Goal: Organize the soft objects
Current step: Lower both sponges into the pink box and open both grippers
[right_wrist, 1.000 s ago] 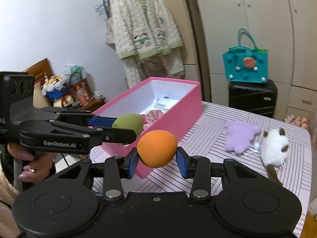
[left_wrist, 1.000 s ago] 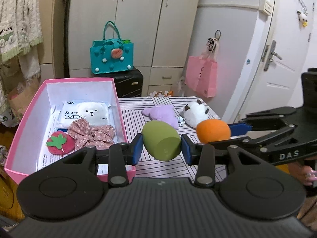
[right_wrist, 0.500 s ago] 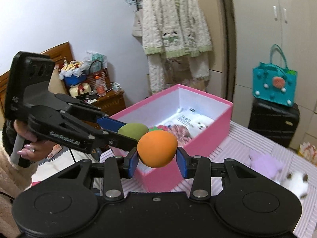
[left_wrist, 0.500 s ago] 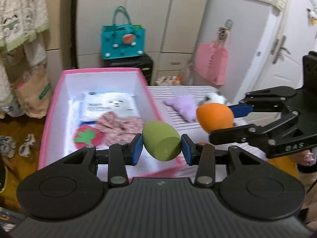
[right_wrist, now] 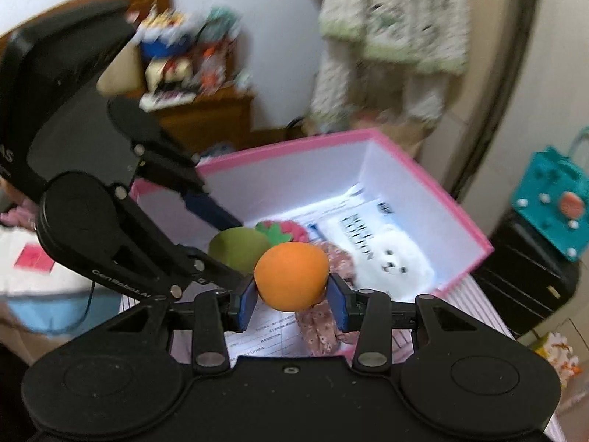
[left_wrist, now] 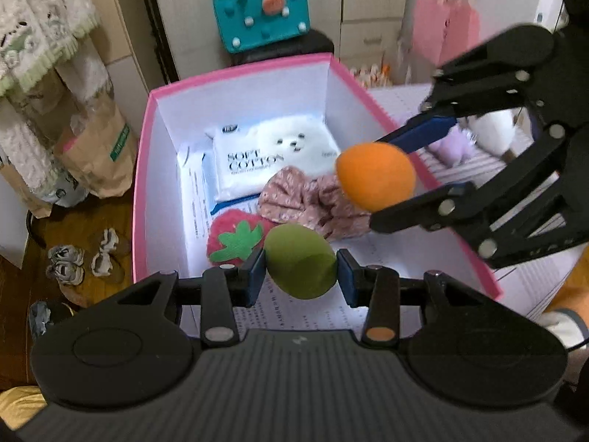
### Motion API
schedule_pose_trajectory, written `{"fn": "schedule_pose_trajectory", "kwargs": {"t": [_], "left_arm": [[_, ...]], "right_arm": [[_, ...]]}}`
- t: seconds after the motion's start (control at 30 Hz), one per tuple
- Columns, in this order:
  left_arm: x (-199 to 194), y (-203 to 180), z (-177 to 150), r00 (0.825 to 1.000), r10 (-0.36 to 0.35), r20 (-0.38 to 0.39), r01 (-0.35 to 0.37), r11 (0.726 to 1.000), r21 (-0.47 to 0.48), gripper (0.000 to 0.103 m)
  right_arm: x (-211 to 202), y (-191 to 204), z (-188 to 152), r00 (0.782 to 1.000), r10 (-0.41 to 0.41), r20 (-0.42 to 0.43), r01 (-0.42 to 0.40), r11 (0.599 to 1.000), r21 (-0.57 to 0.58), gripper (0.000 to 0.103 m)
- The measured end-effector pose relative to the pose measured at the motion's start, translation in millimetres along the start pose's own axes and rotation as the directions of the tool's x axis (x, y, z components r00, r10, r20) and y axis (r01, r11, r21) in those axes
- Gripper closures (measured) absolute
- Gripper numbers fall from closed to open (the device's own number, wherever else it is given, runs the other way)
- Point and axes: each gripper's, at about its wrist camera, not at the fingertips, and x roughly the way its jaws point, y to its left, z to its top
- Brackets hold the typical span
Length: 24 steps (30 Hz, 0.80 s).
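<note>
My left gripper (left_wrist: 301, 272) is shut on a green egg-shaped sponge (left_wrist: 300, 266) and holds it over the near end of the pink box (left_wrist: 235, 68). My right gripper (right_wrist: 291, 295) is shut on an orange sponge (right_wrist: 291, 275), also over the box; it shows in the left wrist view (left_wrist: 375, 181) above the box's right wall. Inside the box lie a white cotton pack with a bear face (left_wrist: 272, 154), a floral scrunchie (left_wrist: 309, 202), a strawberry plush (left_wrist: 235, 239) and printed paper (left_wrist: 294, 316).
A purple plush (left_wrist: 454, 145) and a white plush (left_wrist: 489, 132) lie on the striped tablecloth (left_wrist: 475, 169) right of the box. A teal bag (left_wrist: 261, 11) sits on a black case behind. Paper bags (left_wrist: 95, 147) and shoes (left_wrist: 66, 265) are on the floor at left.
Both grippers have moved left and forward with their sponges, from above the table to over the open pink box, and now tilt down into it.
</note>
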Motion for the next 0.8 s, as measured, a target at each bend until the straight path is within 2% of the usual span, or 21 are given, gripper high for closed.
{"fn": "schedule_pose_trajectory", "kwargs": {"t": [0.17,0.43,0.6,0.8], "left_arm": [[17.0,12.6,4.4,0.996,-0.03,-0.081,0.029,0.999,-0.015,0.062],[36.1,23.8,14.5,0.984,-0.102,-0.148,0.094,0.994,-0.062,0.062],[45.8,32.3,16.6,0.981,-0.081,-0.178,0.069,0.995,-0.076,0.062],[42.5,27.2,19.0,0.983,-0.045,-0.179,0.04,0.999,-0.028,0.061]], "right_arm": [[23.3,-5.9,6.3,0.992,0.088,-0.096,-0.094,0.994,-0.058,0.056],[47.1,-0.7,9.4,0.973,0.123,-0.195,-0.157,0.972,-0.172,0.056],[62.4,-1.6,15.5,0.958,0.126,-0.259,-0.18,0.964,-0.196,0.056],[78.2,3.4,20.4,0.944,0.128,-0.305,-0.201,0.955,-0.22,0.056]]}}
